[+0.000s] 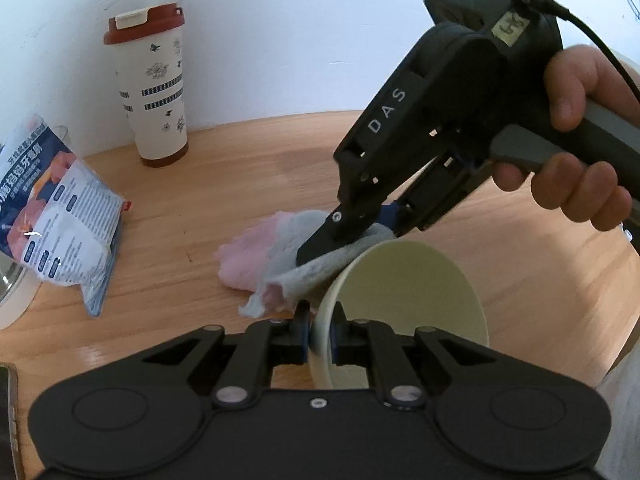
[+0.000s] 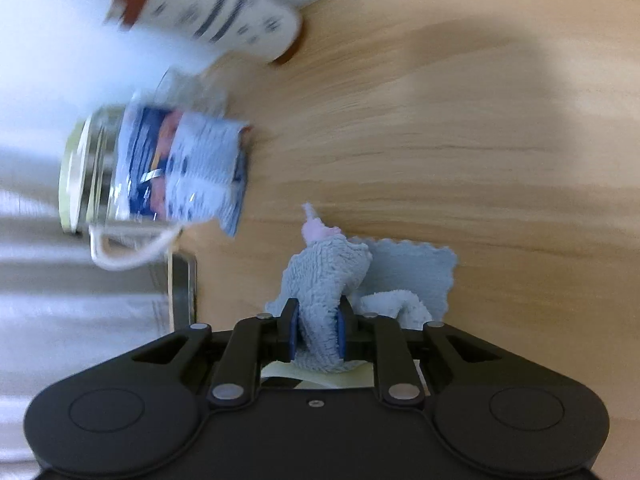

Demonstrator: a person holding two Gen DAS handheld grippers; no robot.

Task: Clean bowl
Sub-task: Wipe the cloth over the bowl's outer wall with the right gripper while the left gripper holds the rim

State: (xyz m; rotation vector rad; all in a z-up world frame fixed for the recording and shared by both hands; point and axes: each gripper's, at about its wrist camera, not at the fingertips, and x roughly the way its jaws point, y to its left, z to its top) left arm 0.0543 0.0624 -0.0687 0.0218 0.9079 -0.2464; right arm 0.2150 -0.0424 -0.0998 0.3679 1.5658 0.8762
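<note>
left wrist view: a pale cream bowl (image 1: 404, 300) is tipped on its side above a wooden table (image 1: 200, 184), its mouth facing right and toward the camera. the left gripper (image 1: 320, 338) has its jaws nearly closed, pinching the bowl's rim between the pads. the right gripper (image 1: 340, 236), held by a hand (image 1: 580, 152), reaches down from the upper right and clamps a grey and pink cloth (image 1: 280, 264) just at the bowl's far rim; the cloth trails onto the table. a lidded travel cup (image 1: 154, 88) and a printed packet (image 1: 60, 220) stand well apart on the left.

right wrist view: blurred. the right gripper (image 2: 318, 334) has its jaws closed part way, squeezing a thick fold of the cloth (image 2: 332, 280). a sliver of the bowl (image 2: 320, 380) shows below the fingers. the packet (image 2: 192, 168) leans on a glass jar (image 2: 92, 168).

judgement: this looks like the wiping step, with the cloth at the rim. whether the inside is already wiped cannot be told. any further wipe calls for a steady left hold on the rim and the cloth pressed against the inner wall.
</note>
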